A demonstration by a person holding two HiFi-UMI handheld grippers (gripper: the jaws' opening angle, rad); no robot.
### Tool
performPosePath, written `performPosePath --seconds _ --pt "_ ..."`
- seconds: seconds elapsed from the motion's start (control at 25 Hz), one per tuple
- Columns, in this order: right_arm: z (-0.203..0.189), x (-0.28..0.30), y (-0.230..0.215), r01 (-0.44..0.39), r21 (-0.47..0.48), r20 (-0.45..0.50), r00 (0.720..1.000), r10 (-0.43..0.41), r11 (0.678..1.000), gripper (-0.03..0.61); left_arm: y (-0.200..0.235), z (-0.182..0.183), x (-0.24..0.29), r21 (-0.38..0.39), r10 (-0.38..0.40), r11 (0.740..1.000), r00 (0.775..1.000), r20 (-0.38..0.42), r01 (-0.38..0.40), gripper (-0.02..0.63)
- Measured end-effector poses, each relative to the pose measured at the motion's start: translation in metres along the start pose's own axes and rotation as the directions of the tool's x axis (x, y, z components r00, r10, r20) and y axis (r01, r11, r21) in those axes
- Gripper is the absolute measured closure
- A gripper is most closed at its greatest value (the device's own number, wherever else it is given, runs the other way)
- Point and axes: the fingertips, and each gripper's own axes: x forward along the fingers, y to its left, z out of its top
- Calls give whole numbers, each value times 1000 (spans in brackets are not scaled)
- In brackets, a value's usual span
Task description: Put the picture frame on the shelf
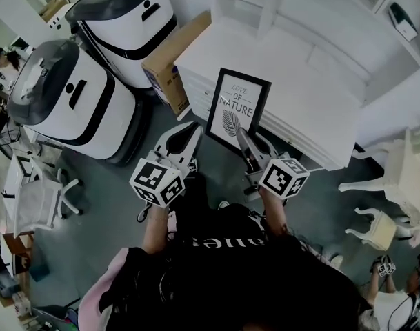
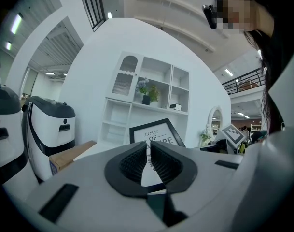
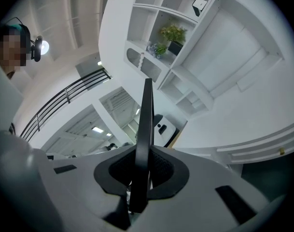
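At the front edge of the white tabletop [image 1: 285,61], the black-rimmed printed picture frame [image 1: 237,109] stands upright, long axis vertical, its lower right edge clamped in the right tool [image 3: 146,170]. The left tool [image 2: 147,161], jaws nearly together, meets its lower left; grip unclear. The white open shelf [image 2: 159,88] lies ahead, higher; grey floor [image 1: 320,205] below.

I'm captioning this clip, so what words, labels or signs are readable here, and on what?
"LOVE OF NATURE": print in the picture frame.
Person's black shirt: white lettering, upside down, unreadable.
Marker cubes: square patterns, no words.
Cardboard box: print too small.
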Motion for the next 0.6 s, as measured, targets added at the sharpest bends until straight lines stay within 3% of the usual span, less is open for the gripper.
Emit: performPosePath --seconds 0.24,0.6 --pt "3 48 -12 51 5 16 999 -51 999 506 52 -1 15 -18 -35 999 999 12 35 594" --pt "30 174 8 123 1 76 990 -123 992 505 181 48 31 12 -131 991 991 33 130 594"
